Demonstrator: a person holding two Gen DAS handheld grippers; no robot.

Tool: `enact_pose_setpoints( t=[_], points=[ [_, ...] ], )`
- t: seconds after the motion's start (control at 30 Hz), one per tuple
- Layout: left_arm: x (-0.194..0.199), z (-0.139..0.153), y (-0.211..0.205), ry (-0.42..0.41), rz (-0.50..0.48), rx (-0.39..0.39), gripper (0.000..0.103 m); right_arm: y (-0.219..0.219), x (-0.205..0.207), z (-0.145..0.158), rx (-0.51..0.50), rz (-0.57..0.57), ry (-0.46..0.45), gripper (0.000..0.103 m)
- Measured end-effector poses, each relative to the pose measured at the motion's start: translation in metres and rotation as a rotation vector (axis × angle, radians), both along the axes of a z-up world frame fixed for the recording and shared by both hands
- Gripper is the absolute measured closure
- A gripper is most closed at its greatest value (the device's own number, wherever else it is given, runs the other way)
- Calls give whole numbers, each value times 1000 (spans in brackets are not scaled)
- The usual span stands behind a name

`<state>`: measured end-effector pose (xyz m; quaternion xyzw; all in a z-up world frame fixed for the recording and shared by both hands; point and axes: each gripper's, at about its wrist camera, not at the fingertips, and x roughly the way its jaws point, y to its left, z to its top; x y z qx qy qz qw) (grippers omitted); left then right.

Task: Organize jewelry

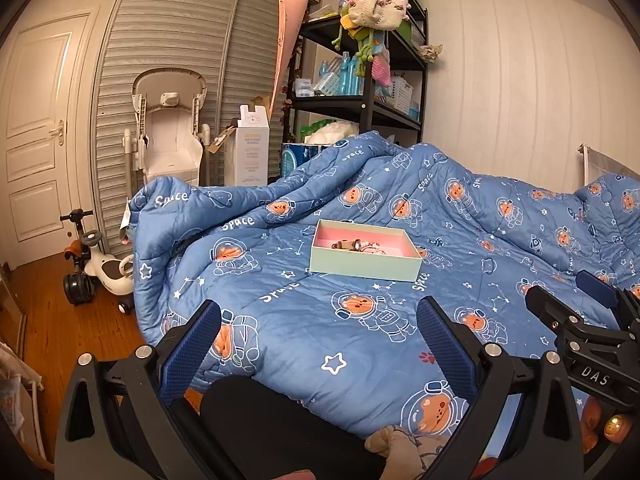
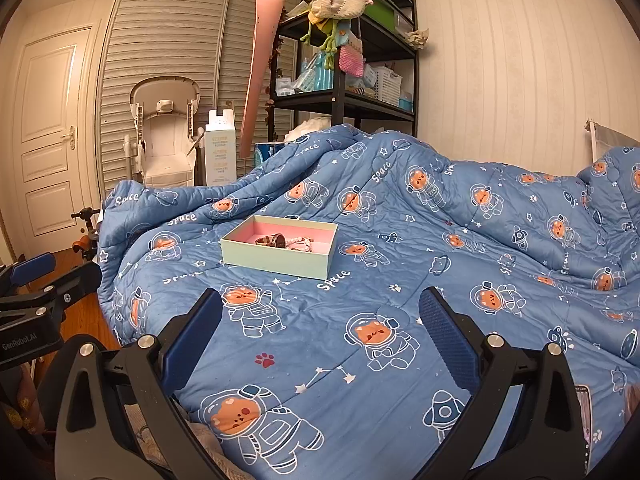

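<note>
A shallow pale green box (image 1: 365,265) (image 2: 276,260) with a pink inside rests on the blue quilt. In it lie a brown band-like piece (image 1: 347,245) (image 2: 272,239) and pink beaded jewelry (image 1: 372,248) (image 2: 301,245). My left gripper (image 1: 320,316) is held open over the quilt's near edge, well short of the box, with nothing between its fingers. My right gripper (image 2: 322,304) is open too, empty, above the quilt in front of the box. The right gripper (image 1: 588,320) shows at the right edge of the left wrist view, and the left gripper (image 2: 44,280) at the left edge of the right wrist view.
The blue space-bear quilt (image 1: 460,240) (image 2: 440,260) covers the bed and is bunched up behind the box. A black shelf unit (image 1: 368,104) with hanging knitted bags stands behind. A white baby chair (image 1: 170,128), a ride-on toy (image 1: 100,268) and wooden floor lie left. A dark-clothed knee (image 1: 256,412) is below.
</note>
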<state>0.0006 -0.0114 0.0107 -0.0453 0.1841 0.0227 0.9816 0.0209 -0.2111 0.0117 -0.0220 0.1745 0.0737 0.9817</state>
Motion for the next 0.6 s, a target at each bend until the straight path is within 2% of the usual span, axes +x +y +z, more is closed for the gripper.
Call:
enact_pose_setpoints(
  t=[0.6],
  points=[
    [1,-2,2,-5,-7,-14,7,1,0,0,-2,0,1,6]
  ],
)
